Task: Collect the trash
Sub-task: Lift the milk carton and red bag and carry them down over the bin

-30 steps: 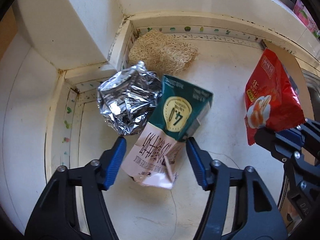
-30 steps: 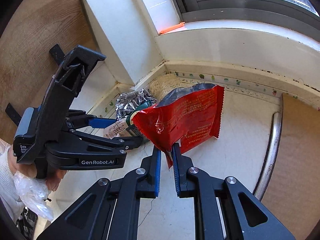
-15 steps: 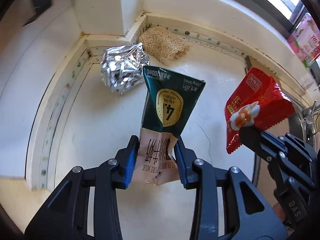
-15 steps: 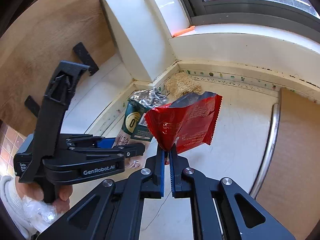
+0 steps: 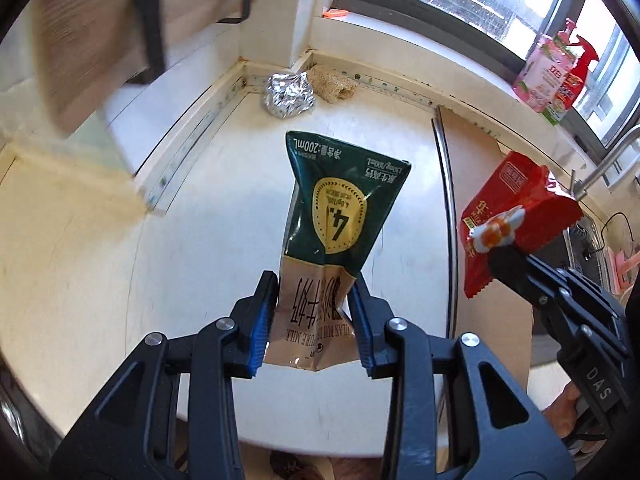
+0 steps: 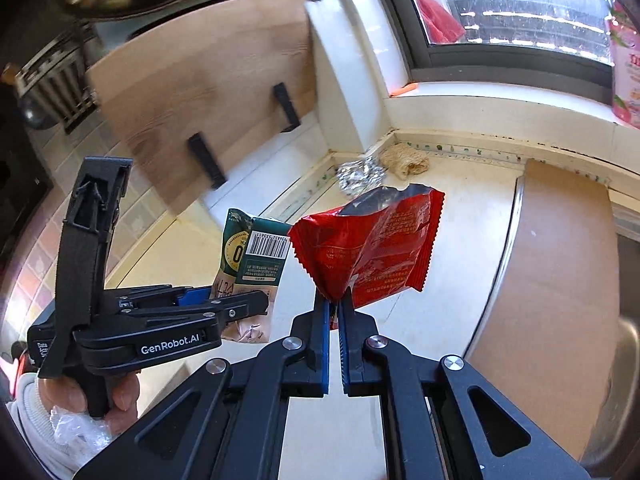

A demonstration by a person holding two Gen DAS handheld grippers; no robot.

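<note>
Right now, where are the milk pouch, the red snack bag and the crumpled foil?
milk pouch (image 5: 340, 216), left wrist view, on its yellow emblem.
red snack bag (image 6: 376, 252), right wrist view, on its creased back panel.
crumpled foil (image 5: 287, 94), left wrist view, on its middle.

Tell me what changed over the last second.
The left gripper closed its fingers on the milk carton and lifted it off the counter, away from the corner. The right gripper kept its grip on the red snack bag and rose too. The foil ball and fibrous pad stayed put.
</note>
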